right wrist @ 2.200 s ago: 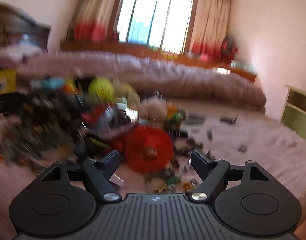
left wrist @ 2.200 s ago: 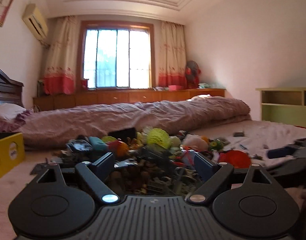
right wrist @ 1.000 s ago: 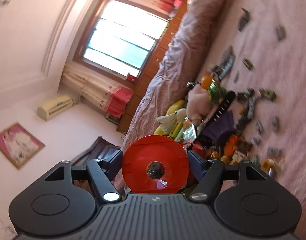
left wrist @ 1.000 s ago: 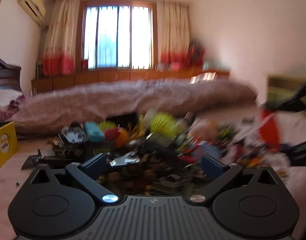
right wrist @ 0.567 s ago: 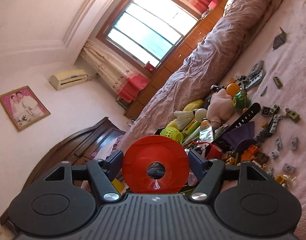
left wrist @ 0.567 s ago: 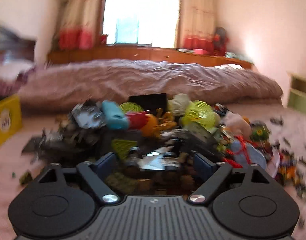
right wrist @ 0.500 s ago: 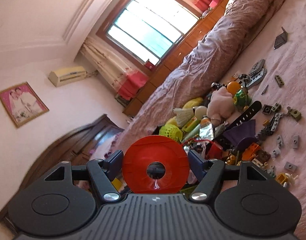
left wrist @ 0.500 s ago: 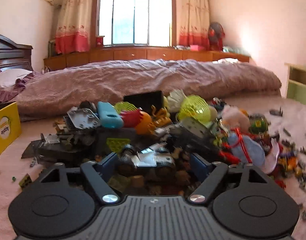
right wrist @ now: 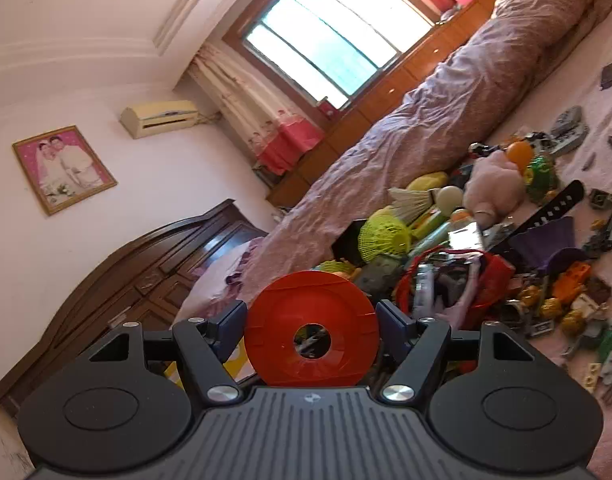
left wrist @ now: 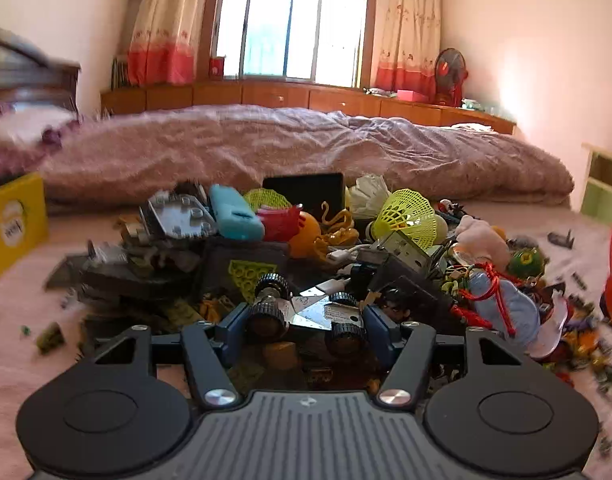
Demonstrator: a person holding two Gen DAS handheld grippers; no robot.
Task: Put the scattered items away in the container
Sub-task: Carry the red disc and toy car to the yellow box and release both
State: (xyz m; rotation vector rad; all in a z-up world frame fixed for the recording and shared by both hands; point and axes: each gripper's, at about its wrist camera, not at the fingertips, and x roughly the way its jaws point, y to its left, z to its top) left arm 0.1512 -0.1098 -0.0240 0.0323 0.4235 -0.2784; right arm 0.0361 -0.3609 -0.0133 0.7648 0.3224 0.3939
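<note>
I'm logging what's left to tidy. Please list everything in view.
yellow box: one, yellow, far left
toy pile: one heap, mixed colours, centre
shuttlecocks: at least three, yellow-green and white, back of the pile
teal case: one, teal, top left of the pile
plush toy: one, pink, right of the pile
loose bricks: many, mostly grey, scattered right
quilt: one, mauve, behind the pile
toy car: one, silver with black wheels, between the left fingers
red disc: one, red, between the right fingers
left gripper: black, jaws have just been closing onto the car's wheels
right gripper: black, clamped on the disc
</note>
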